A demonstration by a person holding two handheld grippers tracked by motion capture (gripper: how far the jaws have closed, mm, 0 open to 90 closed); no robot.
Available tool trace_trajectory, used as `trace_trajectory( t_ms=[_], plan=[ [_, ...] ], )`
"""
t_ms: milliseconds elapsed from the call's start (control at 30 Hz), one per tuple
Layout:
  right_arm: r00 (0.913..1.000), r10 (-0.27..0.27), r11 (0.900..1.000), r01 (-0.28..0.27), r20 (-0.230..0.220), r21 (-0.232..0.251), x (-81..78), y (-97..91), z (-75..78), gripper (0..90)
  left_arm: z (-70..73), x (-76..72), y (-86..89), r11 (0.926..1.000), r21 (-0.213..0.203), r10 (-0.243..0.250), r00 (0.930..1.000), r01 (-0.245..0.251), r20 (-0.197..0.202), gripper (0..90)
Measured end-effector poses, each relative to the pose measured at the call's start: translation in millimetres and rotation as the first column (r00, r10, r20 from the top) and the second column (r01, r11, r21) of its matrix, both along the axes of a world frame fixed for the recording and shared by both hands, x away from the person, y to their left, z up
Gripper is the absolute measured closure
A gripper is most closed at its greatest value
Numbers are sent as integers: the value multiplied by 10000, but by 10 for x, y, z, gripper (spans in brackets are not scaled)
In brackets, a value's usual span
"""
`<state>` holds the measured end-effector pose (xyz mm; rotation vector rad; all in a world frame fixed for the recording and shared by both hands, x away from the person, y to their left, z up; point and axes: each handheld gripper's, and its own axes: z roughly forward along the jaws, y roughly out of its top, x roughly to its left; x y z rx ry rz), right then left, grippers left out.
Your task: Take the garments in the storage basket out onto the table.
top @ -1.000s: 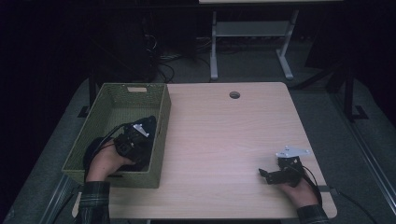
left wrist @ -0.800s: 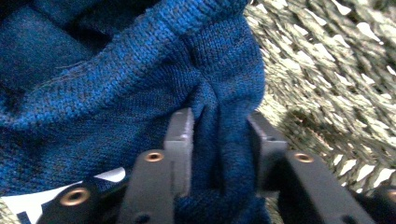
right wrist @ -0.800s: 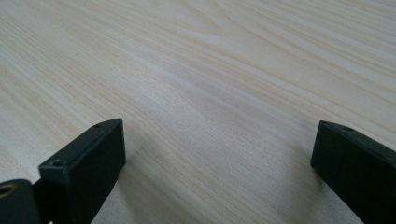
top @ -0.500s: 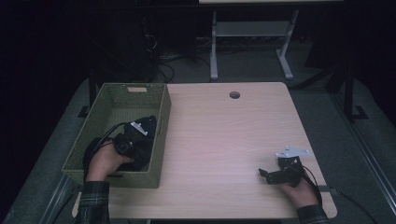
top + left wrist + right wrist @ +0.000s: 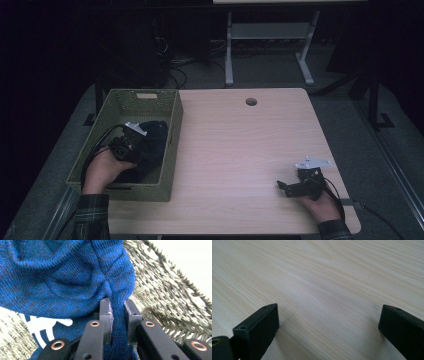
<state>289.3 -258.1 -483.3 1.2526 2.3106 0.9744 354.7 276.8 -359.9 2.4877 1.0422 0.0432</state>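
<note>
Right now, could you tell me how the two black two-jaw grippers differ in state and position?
The left gripper is shut on a fold of blue knitted garment inside the green woven basket; the right gripper stands open over the bare light wooden table, holding nothing. Both are hand-held and have black jaws.

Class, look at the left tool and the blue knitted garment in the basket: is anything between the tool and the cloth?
No. The left tool has a fold of the blue knitted garment pinched between its jaws, inside the woven basket. Nothing visible lies between them.
</note>
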Motion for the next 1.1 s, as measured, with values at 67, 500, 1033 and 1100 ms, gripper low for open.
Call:
trace_trajectory(
  t_ms=[67, 500, 1033, 1100],
  plan=[
    [10000, 1, 10000, -1, 2, 1, 0, 0, 0, 27, 36, 4, 22, 10000, 32, -20, 10000, 20, 22, 795],
    [10000, -25, 10000, 25, -44, 19, -2, 2, 1, 27, 326, -17, 77, 9990, -154, 428, 9967, -418, 689, 798],
    [10000, -24, 10000, 24, -35, 16, -1, 1, 1, 27, 688, 8, 138, 9968, -347, 767, 9867, -725, 1435, 805],
    [10000, -26, 10000, 26, -35, 18, -1, 2, 1, 27, 731, 10, 146, 9964, -383, 805, 9852, -755, 1517, 804]
  ],
)
